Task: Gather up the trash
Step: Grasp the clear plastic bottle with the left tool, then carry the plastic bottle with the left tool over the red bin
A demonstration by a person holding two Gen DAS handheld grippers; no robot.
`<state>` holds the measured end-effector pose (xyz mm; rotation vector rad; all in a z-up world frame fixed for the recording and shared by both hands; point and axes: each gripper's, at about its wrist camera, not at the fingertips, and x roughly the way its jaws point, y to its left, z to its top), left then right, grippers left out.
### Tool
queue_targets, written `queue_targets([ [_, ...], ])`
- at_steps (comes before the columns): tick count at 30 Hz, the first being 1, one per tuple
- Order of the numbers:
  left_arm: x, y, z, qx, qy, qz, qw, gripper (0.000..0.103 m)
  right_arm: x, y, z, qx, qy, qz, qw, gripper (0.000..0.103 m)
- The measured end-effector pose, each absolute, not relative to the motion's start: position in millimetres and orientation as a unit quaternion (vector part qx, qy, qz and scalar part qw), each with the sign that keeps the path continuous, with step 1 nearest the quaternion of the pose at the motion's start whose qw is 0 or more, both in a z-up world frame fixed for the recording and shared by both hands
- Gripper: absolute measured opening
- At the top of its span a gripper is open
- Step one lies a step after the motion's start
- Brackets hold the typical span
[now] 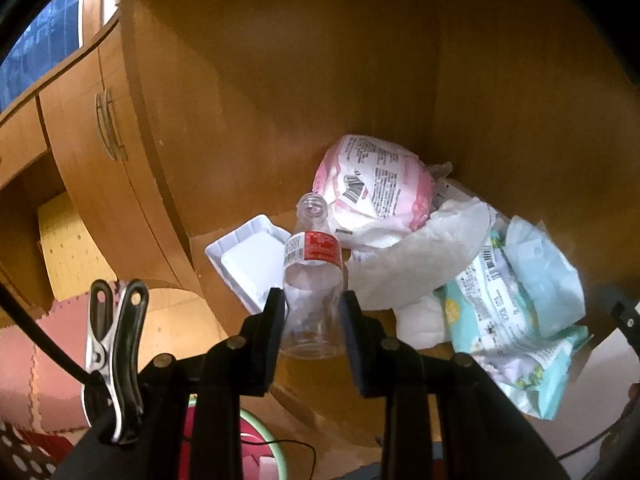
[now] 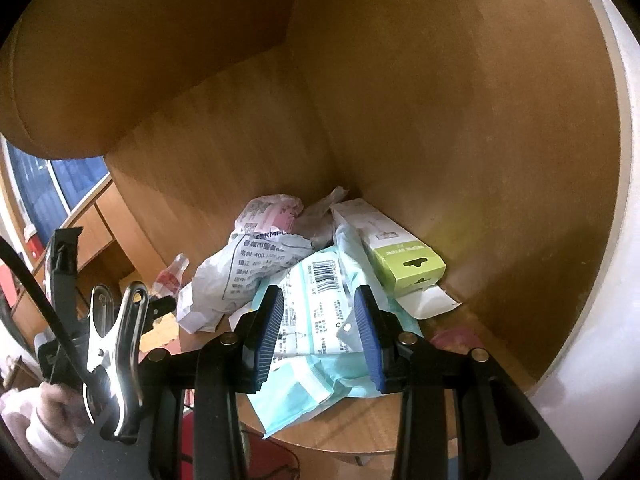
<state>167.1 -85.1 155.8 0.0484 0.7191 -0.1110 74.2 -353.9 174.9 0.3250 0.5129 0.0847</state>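
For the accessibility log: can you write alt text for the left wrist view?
The left tongs straddle an upright, capless clear plastic bottle with a red label on a wooden shelf. Behind it lie a white tray, a pink wrapper and teal wipe packs.
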Motion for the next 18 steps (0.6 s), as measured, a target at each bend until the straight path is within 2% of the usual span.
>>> queue_targets([
  [18,82,-17,170,-0.008,0.369,0.003,0.929,0.03,57,-345,186,0.137,0.233,0.065,0.961,0.038],
])
